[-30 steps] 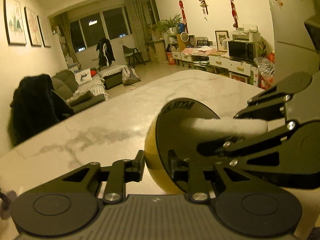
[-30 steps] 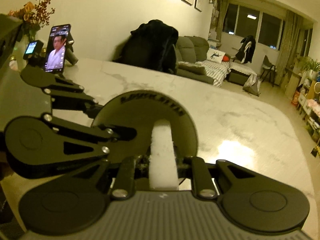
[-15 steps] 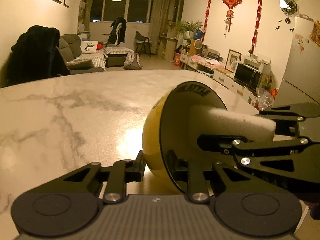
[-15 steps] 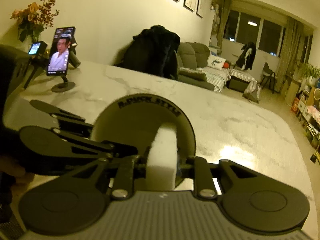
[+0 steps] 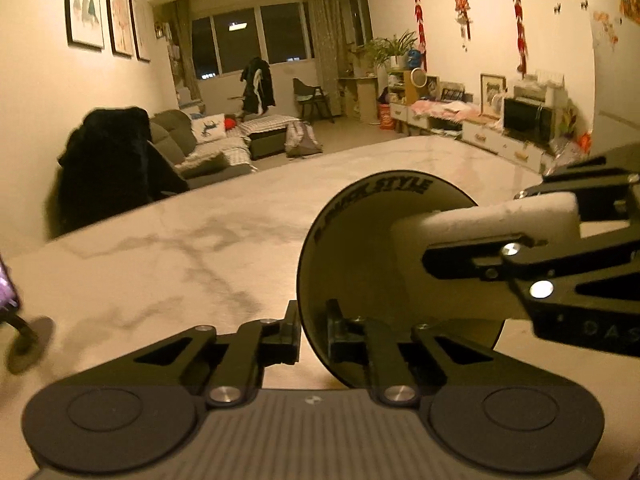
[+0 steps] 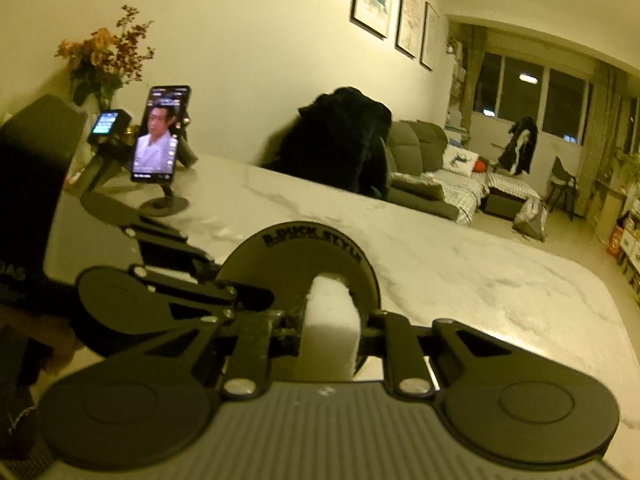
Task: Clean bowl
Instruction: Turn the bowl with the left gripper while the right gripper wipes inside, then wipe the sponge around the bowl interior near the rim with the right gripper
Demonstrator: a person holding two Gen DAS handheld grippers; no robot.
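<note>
bowl: round bowl w/ dark inside and "B.DUCK STYLE" printed on the rim (image 5: 360, 264), held up on edge above the white marble table (image 5: 180, 240), mouth facing the R side
left gripper (image 5: 314, 332): fingers narrow, pinching the bowl's lower rim
right gripper (image 6: 328, 334): clamped on a white foam sponge block (image 6: 330, 328)
key relation: sponge's long axis points straight into the bowl mouth, tip touching the inner wall; R does the wiping, L just holds
look: inside seems smooth, no visible grime, lighting's too dim to be sure
next: prob sweep sponge round the wall
</note>
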